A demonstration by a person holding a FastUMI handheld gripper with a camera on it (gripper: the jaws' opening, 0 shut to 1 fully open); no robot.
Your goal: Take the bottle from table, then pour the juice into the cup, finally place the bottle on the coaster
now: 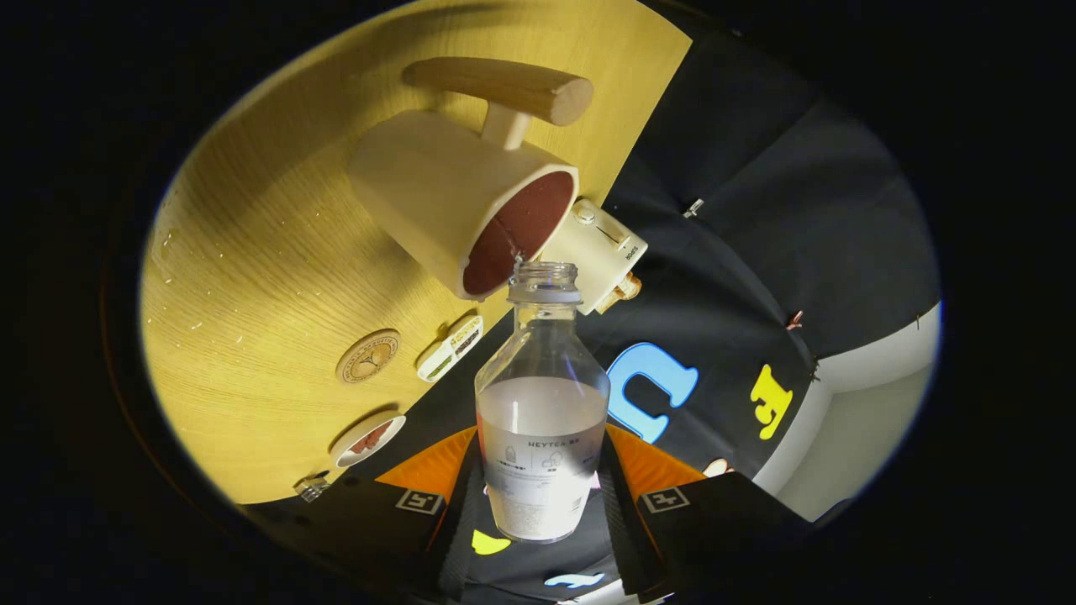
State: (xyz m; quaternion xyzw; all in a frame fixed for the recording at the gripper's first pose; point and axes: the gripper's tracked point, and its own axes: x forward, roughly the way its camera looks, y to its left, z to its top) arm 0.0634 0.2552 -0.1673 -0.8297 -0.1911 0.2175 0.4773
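Observation:
My gripper (542,496) is shut on a clear plastic bottle (542,420) with no cap, both fingers pressing on its labelled lower part. The bottle holds pale liquid up to about its middle. Its open neck sits right at the rim of a cream cup (458,197) with a dark red-brown inside and a wooden handle (504,84). The whole view is rolled, so the wooden table (252,252) stands tilted. A round wooden coaster (368,356) lies on the table beyond my left finger, apart from the cup.
A cream box-like device (601,248) stands right behind the cup at the table's edge. A small flat packet (451,348), a small round dish (368,439) and a little clear piece (312,486) lie near the coaster. Water drops dot the table.

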